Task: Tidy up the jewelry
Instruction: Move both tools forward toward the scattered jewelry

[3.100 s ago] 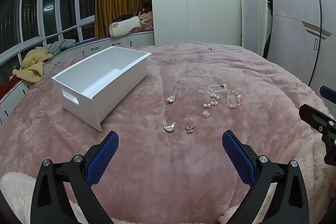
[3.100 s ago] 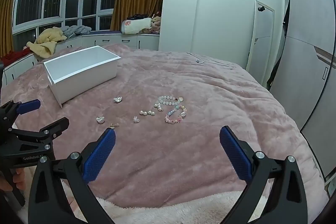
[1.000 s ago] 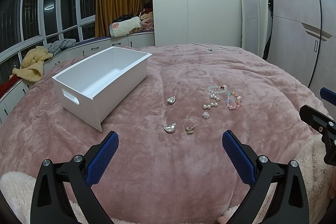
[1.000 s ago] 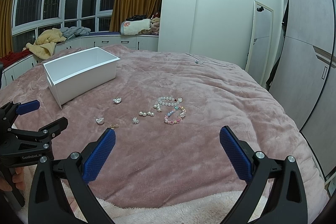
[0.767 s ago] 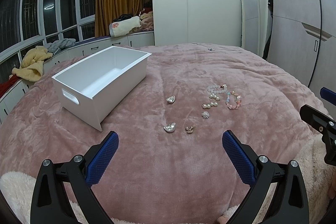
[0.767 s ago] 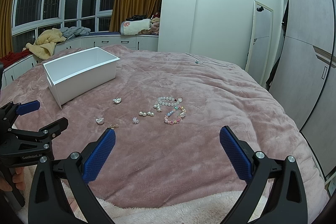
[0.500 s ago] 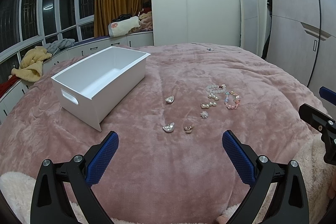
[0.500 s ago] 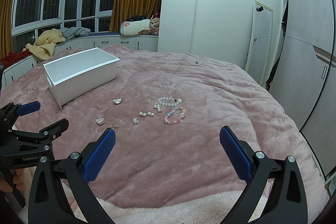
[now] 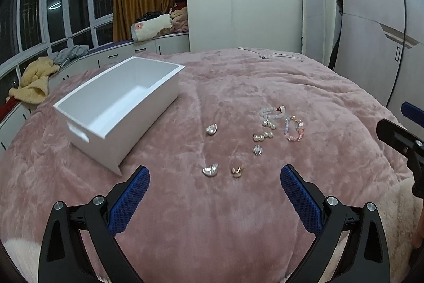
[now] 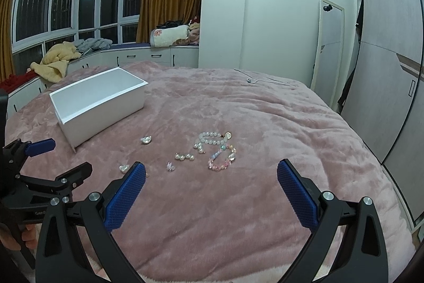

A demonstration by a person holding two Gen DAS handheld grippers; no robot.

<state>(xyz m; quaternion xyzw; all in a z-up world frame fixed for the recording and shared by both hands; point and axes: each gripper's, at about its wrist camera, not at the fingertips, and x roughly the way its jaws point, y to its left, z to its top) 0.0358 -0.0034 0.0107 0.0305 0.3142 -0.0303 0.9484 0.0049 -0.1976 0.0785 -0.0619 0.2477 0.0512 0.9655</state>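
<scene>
Both the left claw and the right claw hover wide open and empty above the pink blanket on the bed. The jewelry lies loose on the blanket: a pearl bracelet, a pink beaded bracelet and small earrings. A white box stands empty, left of them.

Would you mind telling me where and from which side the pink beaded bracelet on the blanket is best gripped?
Grip the pink beaded bracelet across its nearest arc of beads, coming from above with the open right gripper, which it lies closest to. It lies flat as an open loop on the soft pink blanket, so one finger can probably go inside the ring and one outside. Its far side touches the white bead bracelet.
</scene>
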